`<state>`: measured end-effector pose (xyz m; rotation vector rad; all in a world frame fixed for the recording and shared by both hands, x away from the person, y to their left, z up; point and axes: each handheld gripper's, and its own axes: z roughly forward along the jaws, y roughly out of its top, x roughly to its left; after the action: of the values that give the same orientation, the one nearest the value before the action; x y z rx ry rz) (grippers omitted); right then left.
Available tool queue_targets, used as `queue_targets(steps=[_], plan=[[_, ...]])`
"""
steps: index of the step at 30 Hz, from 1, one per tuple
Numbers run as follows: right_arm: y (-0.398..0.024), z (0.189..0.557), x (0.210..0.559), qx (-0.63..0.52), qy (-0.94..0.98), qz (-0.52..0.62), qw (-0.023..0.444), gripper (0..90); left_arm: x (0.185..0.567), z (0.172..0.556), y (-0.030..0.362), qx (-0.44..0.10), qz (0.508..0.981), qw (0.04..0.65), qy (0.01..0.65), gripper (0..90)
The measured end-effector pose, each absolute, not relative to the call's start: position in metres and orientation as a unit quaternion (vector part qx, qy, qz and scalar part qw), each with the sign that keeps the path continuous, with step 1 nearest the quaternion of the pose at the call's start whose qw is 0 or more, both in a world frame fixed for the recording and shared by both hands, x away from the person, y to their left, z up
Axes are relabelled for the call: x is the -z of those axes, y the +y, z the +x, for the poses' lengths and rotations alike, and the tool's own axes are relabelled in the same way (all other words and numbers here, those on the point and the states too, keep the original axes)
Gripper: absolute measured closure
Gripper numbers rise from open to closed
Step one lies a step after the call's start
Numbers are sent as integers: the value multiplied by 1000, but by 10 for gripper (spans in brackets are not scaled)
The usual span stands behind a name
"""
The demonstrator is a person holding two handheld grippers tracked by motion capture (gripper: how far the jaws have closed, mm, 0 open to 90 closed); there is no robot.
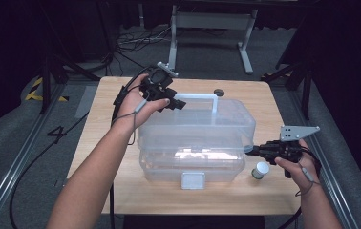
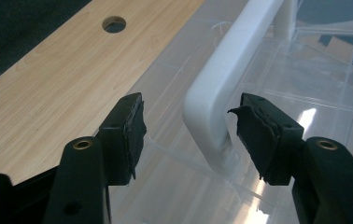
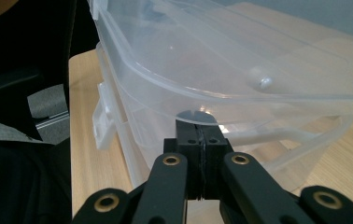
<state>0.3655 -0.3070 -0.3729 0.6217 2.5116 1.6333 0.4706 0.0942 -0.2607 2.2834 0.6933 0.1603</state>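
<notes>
I have a clear plastic storage box (image 1: 195, 143) sitting in the middle of the wooden table (image 1: 121, 191), its long side facing me and a white latch (image 1: 193, 180) on the near wall. A white handle (image 1: 202, 97) arches over the lid along the far edge.

My left gripper (image 1: 178, 104) is at the far left corner of the lid, at the left end of that handle. In the left gripper view its jaws stand apart on either side of the handle's (image 2: 221, 93) bend, where it drops to the lid. The pads (image 2: 135, 133) are released: I see a gap between each pad and the white plastic, so nothing is grasped. Beyond the jaws the table (image 2: 48, 88) shows a round cable hole (image 2: 114, 24).

My right gripper (image 1: 249, 150) comes in from the right side of the box, level with the seam between lid and base. In the right gripper view its jaws are clenched tight together with nothing visible between them, and the joined tips (image 3: 201, 133) sit right under the overhanging rim of the lid (image 3: 174, 88). I cannot tell whether the tips actually touch the rim.

A small grey-capped cylinder (image 1: 260, 170) stands on the table just beside the box's near right corner, close to my right hand (image 1: 295, 164).
</notes>
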Motion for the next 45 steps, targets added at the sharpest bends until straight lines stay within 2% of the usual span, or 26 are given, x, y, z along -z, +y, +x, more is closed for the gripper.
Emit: queue_targets(steps=[5, 11, 22, 29, 40, 45], plan=[[-304, 368, 369, -541, 817, 197, 42, 897, 247, 451, 117, -90, 858, 420, 281, 450], [-301, 372, 366, -544, 816, 191, 45, 897, 237, 432, 139, -107, 838, 453, 284, 482], [-302, 381, 358, -553, 807, 201, 55, 898, 227, 403, 169, -117, 810, 493, 295, 517], [-299, 384, 353, -549, 797, 244, 63, 898, 227, 385, 184, -97, 795, 519, 299, 540], [-297, 384, 350, -554, 779, 281, 82, 899, 240, 367, 191, -97, 806, 508, 288, 548], [-295, 384, 349, -556, 774, 285, 104, 898, 248, 357, 194, -72, 802, 514, 295, 558]])
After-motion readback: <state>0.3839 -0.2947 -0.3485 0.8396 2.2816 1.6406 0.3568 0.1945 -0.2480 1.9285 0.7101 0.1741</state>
